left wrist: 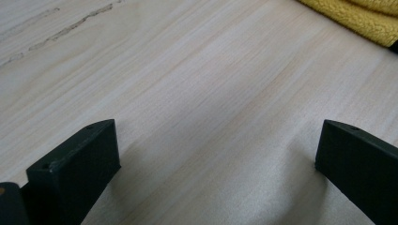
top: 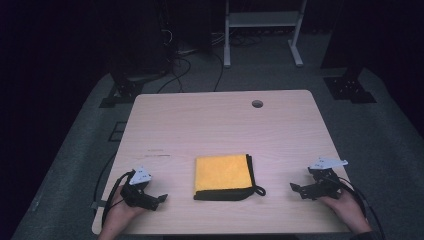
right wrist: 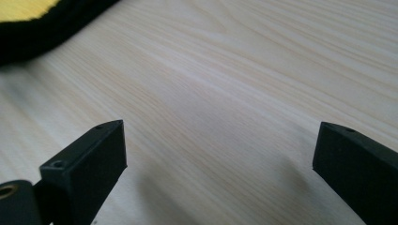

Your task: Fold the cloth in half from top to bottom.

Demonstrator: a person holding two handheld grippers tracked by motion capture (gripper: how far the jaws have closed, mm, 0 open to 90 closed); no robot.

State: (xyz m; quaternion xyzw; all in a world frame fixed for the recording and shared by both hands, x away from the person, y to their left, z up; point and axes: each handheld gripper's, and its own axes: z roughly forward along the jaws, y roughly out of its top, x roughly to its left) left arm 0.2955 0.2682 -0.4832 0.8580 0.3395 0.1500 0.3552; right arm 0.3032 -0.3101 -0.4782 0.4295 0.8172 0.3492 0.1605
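Cloth: folded yellow cloth [top: 222, 176] at lower centre of table [top: 220, 120].
Left gripper [top: 159, 199]: lower left, jaws spread, nothing held.
Right gripper [top: 296, 189]: lower right, jaws spread, nothing held.

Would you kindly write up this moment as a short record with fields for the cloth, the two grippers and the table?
cloth: folded yellow cloth with black edging, flat near the table's front middle
left gripper: left gripper open, nothing between the jaws, left of the cloth and apart from it
right gripper: right gripper open, nothing between the jaws, right of the cloth and apart from it
table: light wooden table with a round hole near its far edge
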